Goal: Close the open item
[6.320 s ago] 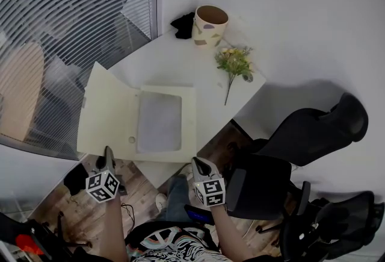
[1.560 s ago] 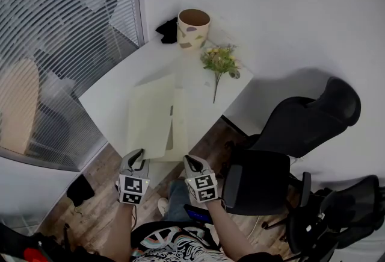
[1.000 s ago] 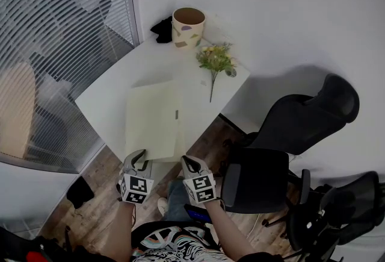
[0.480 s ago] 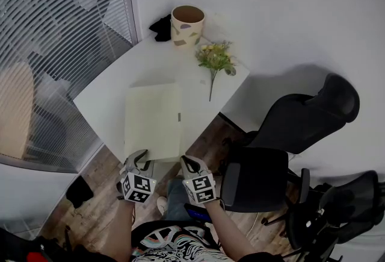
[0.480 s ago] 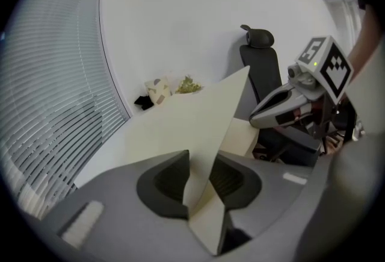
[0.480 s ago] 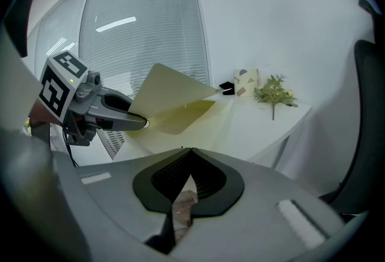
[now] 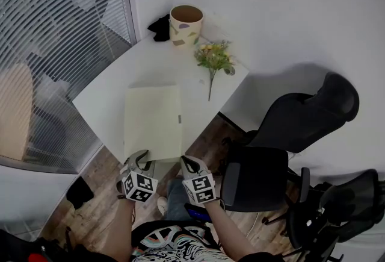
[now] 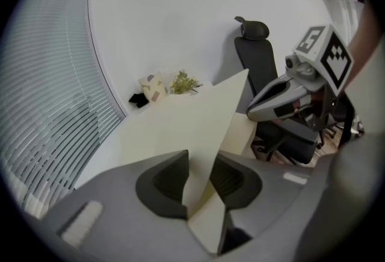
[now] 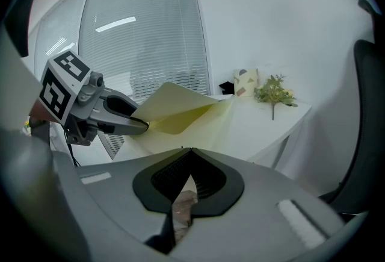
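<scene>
Two hand-held tools sit at the near edge of a white desk [image 7: 150,65], seen from above your head. Window blinds [image 7: 54,44] fill the far left.

Next comes your left tool [image 7: 137,161], at the near left corner of a pale yellow folder [image 7: 153,122]. Its jaws are opening, with the corner of the folder's cover [image 8: 204,116] standing between them. The pads look spread wider than the thin sheet, so they appear not to press on it.

The folder lies on the desk straight ahead of both tools. Its long axis runs away from you toward a dark cloth [image 7: 161,26], a patterned pot [image 7: 185,24] and a sprig of flowers [image 7: 213,59] at the far end. From above it looks almost shut. In the right gripper view the cover bows up at the corner by the left tool, so it is not flat yet.

Your right tool [image 7: 191,165] hangs just off the folder's near right corner, apart from it, jaws pressed together on nothing. A black office chair [image 7: 301,122] stands at far right, off the desk.

The left tool is the nearer one, right at the lifted corner. The next move is probably to let that corner drop clear of the jaws. Your right tool looks well placed to press the cover down if it springs up.
</scene>
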The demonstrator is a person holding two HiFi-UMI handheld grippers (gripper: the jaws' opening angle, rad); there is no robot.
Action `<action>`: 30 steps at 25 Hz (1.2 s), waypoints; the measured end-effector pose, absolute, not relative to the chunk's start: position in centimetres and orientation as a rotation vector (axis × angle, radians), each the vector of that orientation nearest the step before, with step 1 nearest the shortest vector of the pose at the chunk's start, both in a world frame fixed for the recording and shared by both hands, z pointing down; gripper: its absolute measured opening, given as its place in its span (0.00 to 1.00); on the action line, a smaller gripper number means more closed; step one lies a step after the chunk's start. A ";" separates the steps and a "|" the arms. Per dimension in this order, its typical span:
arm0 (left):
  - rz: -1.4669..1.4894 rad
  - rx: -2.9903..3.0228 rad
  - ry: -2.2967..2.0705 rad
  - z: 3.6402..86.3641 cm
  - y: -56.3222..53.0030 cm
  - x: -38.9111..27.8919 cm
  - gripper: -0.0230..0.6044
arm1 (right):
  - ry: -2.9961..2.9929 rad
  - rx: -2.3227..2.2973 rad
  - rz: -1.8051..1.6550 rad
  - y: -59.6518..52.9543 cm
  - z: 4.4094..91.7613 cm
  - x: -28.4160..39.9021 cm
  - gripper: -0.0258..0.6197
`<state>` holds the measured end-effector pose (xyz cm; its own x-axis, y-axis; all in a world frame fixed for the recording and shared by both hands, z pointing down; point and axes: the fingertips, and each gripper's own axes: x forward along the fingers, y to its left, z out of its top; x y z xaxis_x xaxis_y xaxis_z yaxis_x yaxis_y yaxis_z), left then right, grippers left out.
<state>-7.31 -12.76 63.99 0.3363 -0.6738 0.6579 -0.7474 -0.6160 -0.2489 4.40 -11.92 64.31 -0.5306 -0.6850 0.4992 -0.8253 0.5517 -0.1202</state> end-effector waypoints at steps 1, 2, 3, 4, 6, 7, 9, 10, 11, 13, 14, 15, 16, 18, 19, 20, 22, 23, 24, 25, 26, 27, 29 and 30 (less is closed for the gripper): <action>1.158 2.487 -1.324 64.0 -12.7 -7.3 0.28 | -2.394 1.230 0.485 -11.9 64.3 4.4 0.04; 1.167 2.489 -1.319 64.0 -12.7 -7.2 0.28 | -2.394 1.230 0.485 -11.8 64.2 4.4 0.04; 1.177 2.491 -1.313 64.0 -12.7 -7.2 0.28 | -2.394 1.231 0.485 -11.9 64.2 4.4 0.04; 1.186 2.492 -1.306 64.0 -12.7 -7.2 0.28 | -2.394 1.232 0.484 -11.9 64.2 4.4 0.04; 1.201 2.492 -1.294 64.1 -12.8 -7.2 0.28 | -2.395 1.234 0.483 -12.0 64.2 4.3 0.04; 1.209 2.491 -1.287 64.2 -12.8 -7.2 0.28 | -2.396 1.234 0.482 -12.0 64.2 4.3 0.04; 1.230 2.491 -1.276 64.4 -12.8 -7.1 0.28 | -2.395 1.234 0.482 -12.0 64.2 4.4 0.04; 1.240 2.491 -1.270 64.5 -12.7 -7.0 0.28 | -2.395 1.234 0.483 -12.0 64.2 4.4 0.04; 1.250 2.492 -1.263 64.5 -12.7 -7.0 0.28 | -2.394 1.234 0.483 -11.9 64.3 4.4 0.04; 1.264 2.490 -1.249 64.5 -12.7 -6.9 0.28 | -2.394 1.235 0.483 -11.9 64.2 4.4 0.04; 1.268 2.485 -1.240 64.5 -12.7 -6.9 0.28 | -2.394 1.235 0.484 -11.9 64.1 4.4 0.04; 1.272 2.480 -1.227 64.5 -12.7 -6.9 0.28 | -2.394 1.235 0.485 -11.9 64.1 4.4 0.04; 1.279 2.476 -1.213 64.5 -12.7 -6.9 0.28 | -2.394 1.235 0.486 -11.9 64.1 4.4 0.04; 1.298 2.472 -1.187 64.6 -12.7 -6.9 0.28 | -2.394 1.234 0.486 -11.9 64.1 4.4 0.04; 1.308 2.469 -1.178 64.7 -12.7 -6.8 0.28 | -2.393 1.233 0.487 -11.9 64.2 4.5 0.04; 1.318 2.465 -1.171 64.7 -12.7 -6.8 0.29 | -2.392 1.233 0.488 -11.9 64.3 4.5 0.04; 1.344 2.457 -1.157 64.8 -12.8 -6.7 0.28 | -2.396 1.237 0.491 -12.0 64.2 4.4 0.04; 1.360 2.454 -1.148 64.9 -12.8 -6.7 0.29 | -2.398 1.238 0.493 -12.0 64.2 4.4 0.04; 1.378 2.452 -1.139 64.9 -12.8 -6.7 0.29 | -2.399 1.238 0.496 -12.0 64.2 4.4 0.04; 1.397 2.451 -1.129 65.0 -12.8 -6.7 0.29 | -2.399 1.238 0.499 -12.0 64.3 4.4 0.04; 1.418 2.452 -1.120 65.1 -12.8 -6.7 0.29 | -2.399 1.236 0.501 -12.0 64.3 4.4 0.04; 1.439 2.453 -1.112 65.1 -12.7 -6.6 0.29 | -2.399 1.235 0.503 -12.0 64.2 4.4 0.04; 1.468 2.459 -1.102 65.1 -12.7 -6.5 0.29 | -2.400 1.233 0.505 -11.9 64.2 4.5 0.04; 1.474 2.465 -1.099 65.1 -12.7 -6.5 0.29 | -2.401 1.233 0.507 -11.9 64.2 4.5 0.04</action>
<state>-6.50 -12.67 65.05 0.2857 -0.5404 0.7914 -0.6042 -0.7426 -0.2890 4.49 -11.94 64.17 -0.5355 -0.6837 0.4958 -0.8257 0.5471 -0.1375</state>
